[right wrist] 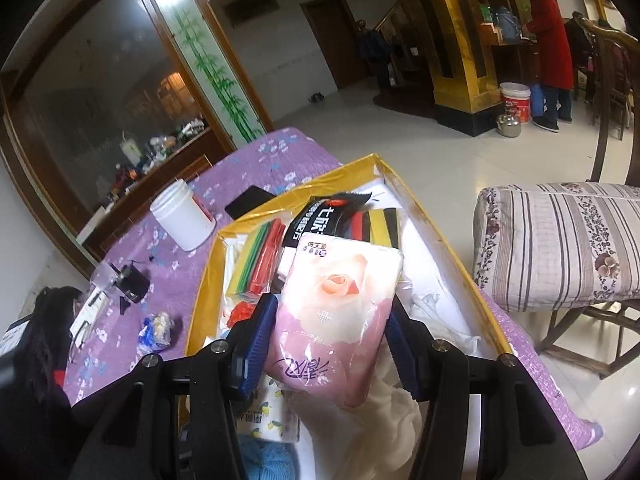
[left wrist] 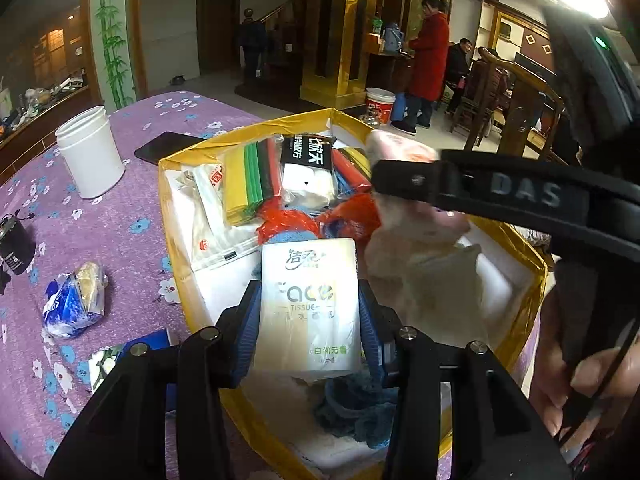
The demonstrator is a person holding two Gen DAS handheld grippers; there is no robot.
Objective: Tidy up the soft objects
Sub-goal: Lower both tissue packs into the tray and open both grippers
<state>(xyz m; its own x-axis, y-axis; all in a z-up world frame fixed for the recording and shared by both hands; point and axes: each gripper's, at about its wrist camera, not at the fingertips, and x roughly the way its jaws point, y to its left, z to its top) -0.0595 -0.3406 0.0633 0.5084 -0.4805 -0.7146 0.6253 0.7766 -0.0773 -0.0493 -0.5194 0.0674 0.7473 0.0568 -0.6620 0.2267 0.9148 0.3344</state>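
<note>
Left gripper [left wrist: 308, 312] fingers pinch a white tissue pack [left wrist: 308, 304], right gripper [right wrist: 330, 336] fingers a pink pack [right wrist: 336, 320], hiding the box [left wrist: 516, 240] beneath.

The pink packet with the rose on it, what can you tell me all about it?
The pink tissue packet is a soft, puffy pack in shiny plastic wrap, printed with a peach rose and purple writing. It sits lengthwise between the blue pads of the right tongs, held above the yellow box, over white cloth and other packets.
</note>
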